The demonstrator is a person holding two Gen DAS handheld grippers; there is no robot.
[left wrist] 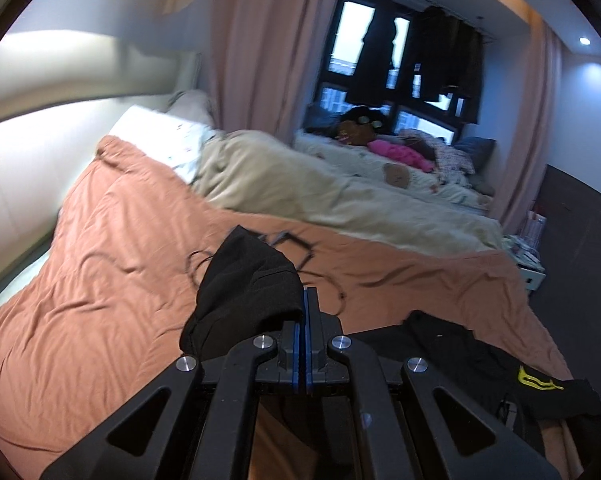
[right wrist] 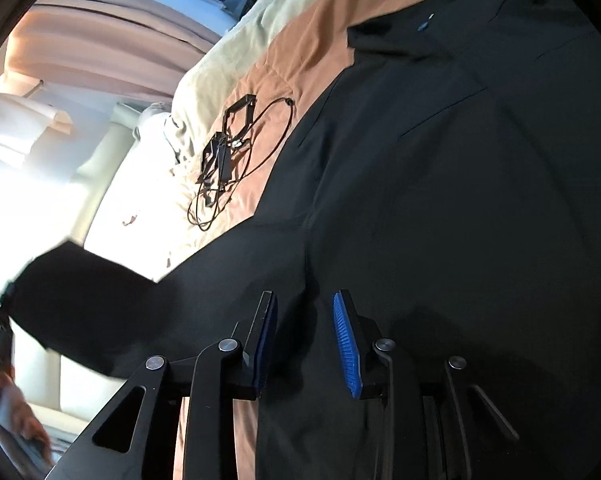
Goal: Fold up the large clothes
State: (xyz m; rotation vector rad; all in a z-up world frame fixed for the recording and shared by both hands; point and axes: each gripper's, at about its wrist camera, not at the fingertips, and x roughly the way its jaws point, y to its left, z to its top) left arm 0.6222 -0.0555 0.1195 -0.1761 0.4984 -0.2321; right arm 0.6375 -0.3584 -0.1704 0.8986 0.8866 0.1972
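The left gripper [left wrist: 305, 300] has its jaws pressed flat together with a fold of the black garment [left wrist: 244, 280] pinched between the blue pads, the cloth bunching up and spilling over the left side of the fingers, lifted clear of the bed [left wrist: 100, 260]. The right gripper [right wrist: 305, 312] has its jaws partly apart, the ribbed blue pads [right wrist: 346, 348] standing on either side of a strip of the black garment [right wrist: 440, 200] that lies under them; nothing is clamped there, and whether the tips touch the cloth cannot be told. In the right wrist view the garment spreads flat across the orange bedcover, its body running away from the jaws toward the top right, while one sleeve [right wrist: 88, 292] stretches off to the left, raised off the bed toward what appears to be the other gripper at the frame's edge. So the long axis that matters runs sideways: the sleeve pulled left and up from the body, the right jaws sitting near its root. A tangled black cable and bracket [right wrist: 228, 148] lie on the bedcover beyond the garment, apart from it. A beige duvet [left wrist: 300, 184] covers the far side of the bed. The sleeve looks ready to be carried over the body, and the left hand is the one placed to do it.
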